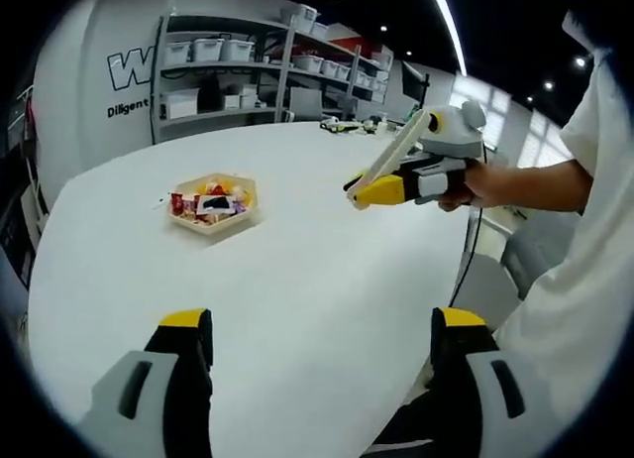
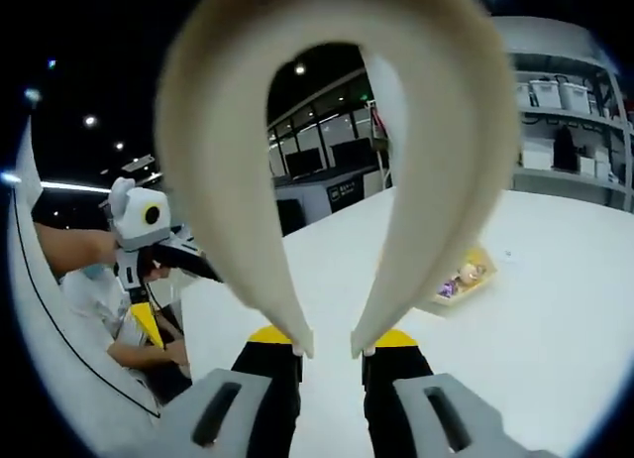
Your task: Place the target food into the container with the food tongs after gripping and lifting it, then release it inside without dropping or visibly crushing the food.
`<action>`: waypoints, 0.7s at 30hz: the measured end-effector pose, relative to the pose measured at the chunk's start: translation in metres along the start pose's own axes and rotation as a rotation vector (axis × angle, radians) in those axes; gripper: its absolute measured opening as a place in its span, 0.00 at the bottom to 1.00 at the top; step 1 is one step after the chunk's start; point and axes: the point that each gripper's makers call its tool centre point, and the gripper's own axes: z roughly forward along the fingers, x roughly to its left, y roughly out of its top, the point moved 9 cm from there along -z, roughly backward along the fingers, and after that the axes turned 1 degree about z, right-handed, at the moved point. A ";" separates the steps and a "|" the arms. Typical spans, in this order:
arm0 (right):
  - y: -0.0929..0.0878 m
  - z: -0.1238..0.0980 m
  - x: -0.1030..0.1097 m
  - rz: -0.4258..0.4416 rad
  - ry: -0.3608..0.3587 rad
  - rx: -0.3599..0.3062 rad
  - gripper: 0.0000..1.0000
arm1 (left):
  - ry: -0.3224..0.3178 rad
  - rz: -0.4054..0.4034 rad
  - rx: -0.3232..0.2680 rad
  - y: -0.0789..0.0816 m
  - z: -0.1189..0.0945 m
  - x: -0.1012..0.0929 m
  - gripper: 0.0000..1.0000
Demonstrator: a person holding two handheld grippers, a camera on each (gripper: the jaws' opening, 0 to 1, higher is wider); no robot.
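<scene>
On the white table (image 1: 297, 280) sits a cream hexagonal tray (image 1: 248, 212) holding several wrapped snacks (image 1: 210, 200); it also shows as the tray (image 2: 482, 280) in the right gripper view. My left gripper (image 1: 322, 324) is open, wide apart, low over the near table and well short of the tray. My right gripper (image 2: 332, 344) is shut on cream food tongs (image 2: 446, 180), whose curved bend looms close to the lens. Seen from the left, the right gripper (image 1: 381, 190) hovers to the right of the tray with the tongs (image 1: 396, 156).
A person's hand (image 1: 475, 185) and white sleeve (image 1: 604, 180) hold the right gripper. The left gripper (image 2: 149, 314) shows at the left of the right gripper view. Shelves with bins (image 1: 228, 71) stand behind the table. A chair (image 1: 540, 250) stands past the table's right edge.
</scene>
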 end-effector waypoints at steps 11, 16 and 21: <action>-0.005 -0.005 0.022 0.025 0.128 -0.059 0.18 | -0.085 -0.024 -0.046 0.003 0.008 -0.005 0.76; -0.006 -0.003 0.035 0.058 0.205 -0.091 0.18 | -0.138 -0.014 -0.090 0.007 0.011 -0.007 0.61; -0.006 0.000 0.045 0.081 0.278 -0.106 0.18 | -0.186 -0.022 -0.139 0.012 0.012 -0.011 0.46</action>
